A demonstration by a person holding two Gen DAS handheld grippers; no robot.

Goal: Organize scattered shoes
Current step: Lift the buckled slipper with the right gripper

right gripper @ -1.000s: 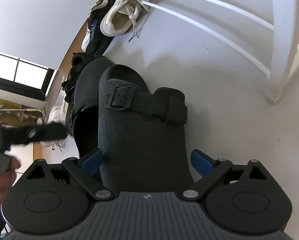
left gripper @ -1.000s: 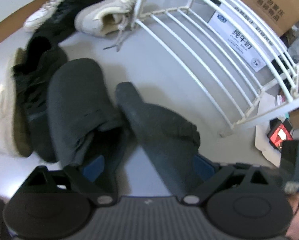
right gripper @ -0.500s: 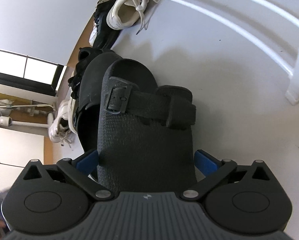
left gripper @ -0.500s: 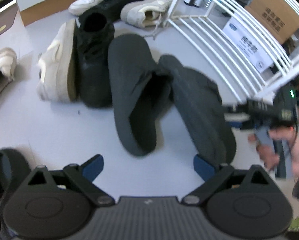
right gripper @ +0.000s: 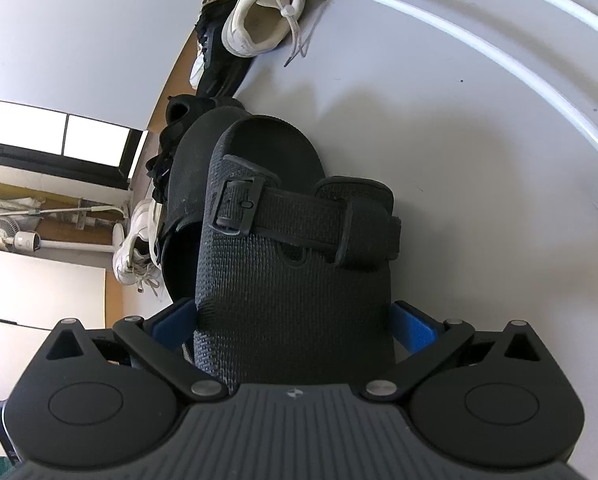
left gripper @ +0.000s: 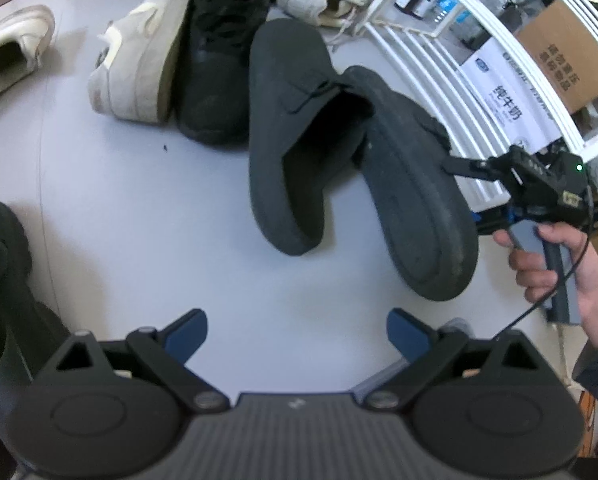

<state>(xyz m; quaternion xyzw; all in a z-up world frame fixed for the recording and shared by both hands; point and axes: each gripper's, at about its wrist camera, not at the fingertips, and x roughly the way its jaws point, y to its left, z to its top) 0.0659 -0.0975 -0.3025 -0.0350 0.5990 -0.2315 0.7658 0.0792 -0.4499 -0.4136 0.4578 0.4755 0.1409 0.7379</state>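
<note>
Two black slippers lie together: the right gripper [right gripper: 295,326] is clamped on the right slipper [right gripper: 295,280], the left gripper [left gripper: 297,330] empty with fingers apart, so racking on the white rack [left gripper: 451,80] seems next.

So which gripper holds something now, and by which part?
The right gripper grips the black sandal across its heel end. The left gripper is open and empty.
</note>
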